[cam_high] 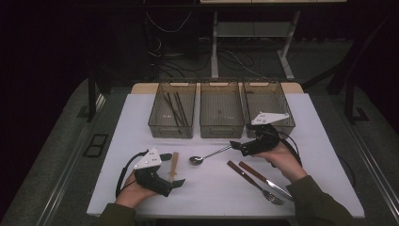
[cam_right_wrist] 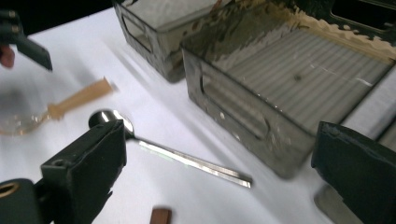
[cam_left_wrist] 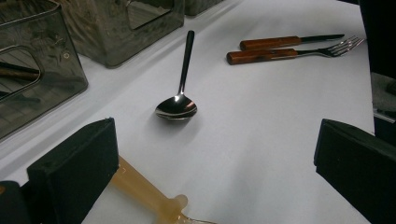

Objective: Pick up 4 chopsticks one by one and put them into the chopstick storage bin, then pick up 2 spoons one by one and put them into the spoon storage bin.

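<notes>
A metal spoon (cam_high: 207,155) lies in the middle of the white table, its bowl toward the left. My right gripper (cam_high: 236,147) is at the handle end, open, and in the right gripper view the spoon's handle (cam_right_wrist: 187,158) lies on the table between the wide black jaws of that gripper (cam_right_wrist: 219,129), untouched. My left gripper (cam_high: 172,169) rests at the front left, open and empty. A tan plastic spoon (cam_high: 174,164) lies between its jaws, close to the left jaw in the left gripper view (cam_left_wrist: 144,193). The metal spoon (cam_left_wrist: 180,93) lies ahead of it.
Three smoky clear bins stand along the back: the left bin (cam_high: 171,130) holds dark chopsticks (cam_high: 175,108), then the middle bin (cam_high: 221,132) and the right bin (cam_high: 288,123). A wood-handled knife (cam_high: 259,173) and fork (cam_high: 249,176) lie at the front right.
</notes>
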Demonstrator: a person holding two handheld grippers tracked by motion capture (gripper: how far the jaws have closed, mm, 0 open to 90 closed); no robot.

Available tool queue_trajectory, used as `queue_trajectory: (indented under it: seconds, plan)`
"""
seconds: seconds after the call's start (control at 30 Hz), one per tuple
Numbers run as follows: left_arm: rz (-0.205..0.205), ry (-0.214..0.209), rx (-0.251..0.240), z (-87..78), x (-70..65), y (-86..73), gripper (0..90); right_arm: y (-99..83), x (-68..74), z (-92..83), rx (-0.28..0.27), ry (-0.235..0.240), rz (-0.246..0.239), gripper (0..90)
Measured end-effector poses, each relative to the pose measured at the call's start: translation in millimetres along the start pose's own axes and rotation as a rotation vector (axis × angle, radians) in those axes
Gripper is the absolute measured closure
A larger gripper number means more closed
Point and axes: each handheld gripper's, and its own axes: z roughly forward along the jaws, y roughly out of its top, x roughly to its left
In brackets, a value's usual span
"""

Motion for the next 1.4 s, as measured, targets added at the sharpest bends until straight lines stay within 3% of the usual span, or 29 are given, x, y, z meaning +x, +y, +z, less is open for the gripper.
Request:
queue_trajectory:
  seconds: [0.37,0.77,0.97,1.1,1.4]
  plan:
    - [0.004,0.002,0.000,-0.8,-1.1,0.0,0.0,-45.2,10.2,-28.9,-0.007,-0.015,0.013,3.5]
    - [0.013,0.006,0.007,-0.7,-1.2,0.5,0.0,-87.5,4.1,-59.9,-0.047,-0.019,0.044,3.4]
    - [0.009,0.011,0.006,-1.2,-2.3,0.7,0.0,-107.4,4.2,-68.0,-0.003,-0.038,0.048,3.5]
    - [0.011,0.017,0.010,-1.1,-2.5,0.8,0.0,-115.6,6.0,-72.9,0.019,-0.048,0.044,3.4]
    - [-0.012,0.061,0.040,-0.8,-0.7,-1.2,0.0,-116.7,6.2,-75.4,0.010,-0.051,0.039,3.4]
